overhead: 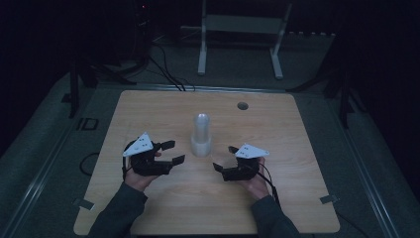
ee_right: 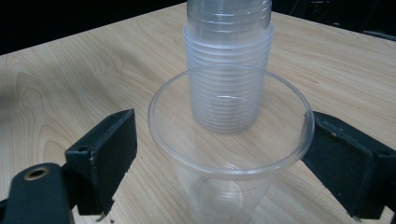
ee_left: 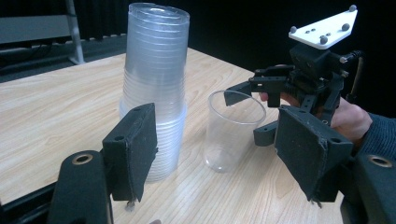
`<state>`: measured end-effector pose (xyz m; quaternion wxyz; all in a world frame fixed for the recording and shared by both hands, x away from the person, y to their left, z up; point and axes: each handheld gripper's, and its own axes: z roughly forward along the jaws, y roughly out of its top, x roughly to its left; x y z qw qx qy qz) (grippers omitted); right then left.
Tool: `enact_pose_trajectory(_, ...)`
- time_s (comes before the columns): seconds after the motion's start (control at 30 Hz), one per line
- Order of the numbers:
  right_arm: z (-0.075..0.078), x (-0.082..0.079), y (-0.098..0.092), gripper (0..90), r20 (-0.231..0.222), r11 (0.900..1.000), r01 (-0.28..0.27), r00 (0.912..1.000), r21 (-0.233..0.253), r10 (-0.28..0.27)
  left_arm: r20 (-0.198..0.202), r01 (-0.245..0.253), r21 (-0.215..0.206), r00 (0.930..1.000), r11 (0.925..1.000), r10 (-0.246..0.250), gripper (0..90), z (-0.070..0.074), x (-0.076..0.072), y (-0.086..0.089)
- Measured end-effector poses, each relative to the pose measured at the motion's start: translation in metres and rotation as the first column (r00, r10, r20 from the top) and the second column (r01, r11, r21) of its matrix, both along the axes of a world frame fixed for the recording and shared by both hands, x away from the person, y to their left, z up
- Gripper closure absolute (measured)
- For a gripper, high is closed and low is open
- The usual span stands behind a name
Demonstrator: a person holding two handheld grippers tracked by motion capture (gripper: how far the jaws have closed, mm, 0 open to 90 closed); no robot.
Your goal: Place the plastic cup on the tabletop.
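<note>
A tall stack of clear plastic cups [overhead: 201,134] [ee_left: 154,88] [ee_right: 229,60] stands upright mid-table. Just to its right a single clear cup [ee_left: 233,133] [ee_right: 229,140] stands upright on the wood. My right gripper [overhead: 224,157] [ee_left: 246,116] [ee_right: 226,161] is open with its jaws on either side of this cup; one pad [ee_right: 345,163] sits at the rim, while the other pad [ee_right: 107,154] is a little off it. My left gripper [overhead: 175,151] [ee_left: 222,154] is open and holds nothing, a short way left of the stack and pointing toward it.
The light wooden table [overhead: 148,109] has a round cable hole [overhead: 242,105] near its back edge. A white frame stand [overhead: 242,25] and cables lie on the dark floor behind the table. Dark stands flank both sides.
</note>
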<state>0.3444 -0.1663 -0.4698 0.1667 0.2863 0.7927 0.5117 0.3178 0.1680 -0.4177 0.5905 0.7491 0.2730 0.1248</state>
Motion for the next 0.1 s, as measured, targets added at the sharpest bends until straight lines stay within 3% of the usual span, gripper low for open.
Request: enact_pose_trajectory(0.1, -0.0009, -0.0003, -0.0008, 11.6, -0.002, 1.000, -0.001, 1.0000, -0.003, 0.001, 0.003, -0.001, 0.001, 1.0000, 1.0000, 0.001, 30.0, 0.0003, 0.0002, 0.0001)
